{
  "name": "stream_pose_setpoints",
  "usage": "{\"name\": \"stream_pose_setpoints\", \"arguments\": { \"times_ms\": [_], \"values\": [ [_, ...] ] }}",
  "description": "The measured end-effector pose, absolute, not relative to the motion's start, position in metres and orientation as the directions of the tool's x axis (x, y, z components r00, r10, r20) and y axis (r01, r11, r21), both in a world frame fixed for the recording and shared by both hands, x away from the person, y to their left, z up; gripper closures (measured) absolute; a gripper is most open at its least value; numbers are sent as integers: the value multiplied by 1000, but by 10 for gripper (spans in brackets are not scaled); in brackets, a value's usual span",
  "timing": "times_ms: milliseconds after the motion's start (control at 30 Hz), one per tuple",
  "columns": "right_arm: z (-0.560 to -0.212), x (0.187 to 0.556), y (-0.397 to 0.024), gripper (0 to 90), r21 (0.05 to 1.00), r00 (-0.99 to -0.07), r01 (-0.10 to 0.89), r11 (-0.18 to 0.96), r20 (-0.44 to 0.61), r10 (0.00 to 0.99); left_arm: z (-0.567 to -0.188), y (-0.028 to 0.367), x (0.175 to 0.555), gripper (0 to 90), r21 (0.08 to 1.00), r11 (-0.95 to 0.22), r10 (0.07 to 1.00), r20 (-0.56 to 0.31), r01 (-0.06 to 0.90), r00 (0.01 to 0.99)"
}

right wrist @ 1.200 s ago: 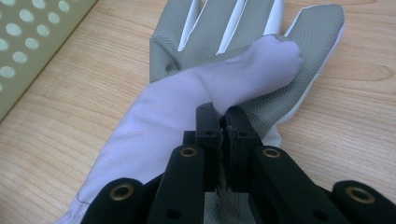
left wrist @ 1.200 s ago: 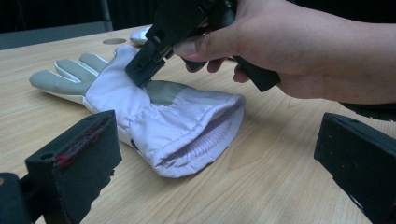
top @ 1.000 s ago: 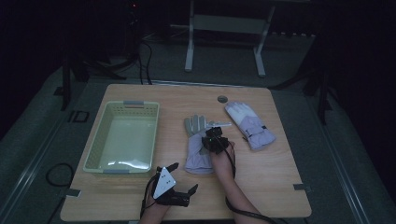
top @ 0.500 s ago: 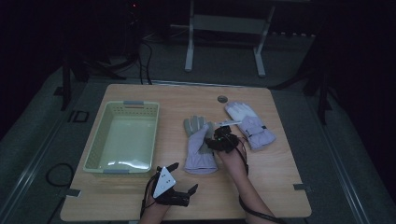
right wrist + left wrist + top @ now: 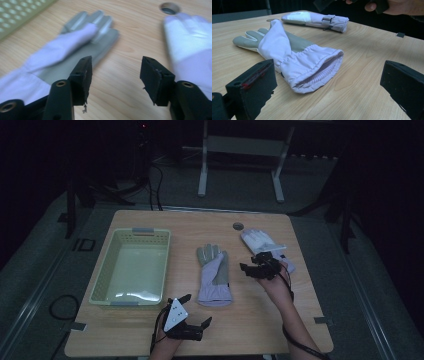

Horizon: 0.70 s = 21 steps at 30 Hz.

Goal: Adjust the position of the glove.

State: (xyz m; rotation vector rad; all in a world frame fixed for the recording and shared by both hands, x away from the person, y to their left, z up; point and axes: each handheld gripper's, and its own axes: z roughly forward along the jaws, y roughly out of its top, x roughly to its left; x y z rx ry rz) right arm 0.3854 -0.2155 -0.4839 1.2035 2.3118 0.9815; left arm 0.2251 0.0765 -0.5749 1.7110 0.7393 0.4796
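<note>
Hovering empty between two lilac fabric gloves [image 5: 214, 277] on the wooden worktop [image 5: 260, 320], the right hand-held gripper [image 5: 252, 269] has just been opening; the left hand-held gripper [image 5: 196, 312], at 6 o'clock, is resting spread.

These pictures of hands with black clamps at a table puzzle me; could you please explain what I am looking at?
A person sits at a wooden table and holds a two-jaw gripper in each hand. The high view looks down from above; the other two come from cameras riding on the grippers, looking along their black jaws.

On the table lie a green basket, a glove near the middle with its grey palm up, and a second glove farther right.

The left gripper rests near the front edge, open, facing the middle glove's cuff. The right gripper hovers between the gloves; its jaws have just been opening and hold nothing.
</note>
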Motion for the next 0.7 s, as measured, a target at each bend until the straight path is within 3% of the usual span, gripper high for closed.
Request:
{"name": "stream_pose_setpoints", "arguments": {
  "times_ms": [267, 467, 700],
  "values": [
    [-479, 397, -252, 470, 715, -562, 582, 386, 10, 827, -575, 76, 225, 6, 962, -146, 695, -65, 229, 717],
    [-476, 409, -281, 425, 713, -512, 609, 348, 18, 859, -575, 76, 225, 6, 962, -144, 698, -66, 230, 713],
    [-475, 424, -306, 456, 714, -488, 617, 332, 16, 873, -575, 76, 225, 6, 962, -148, 696, -63, 229, 715]
  ]
}}
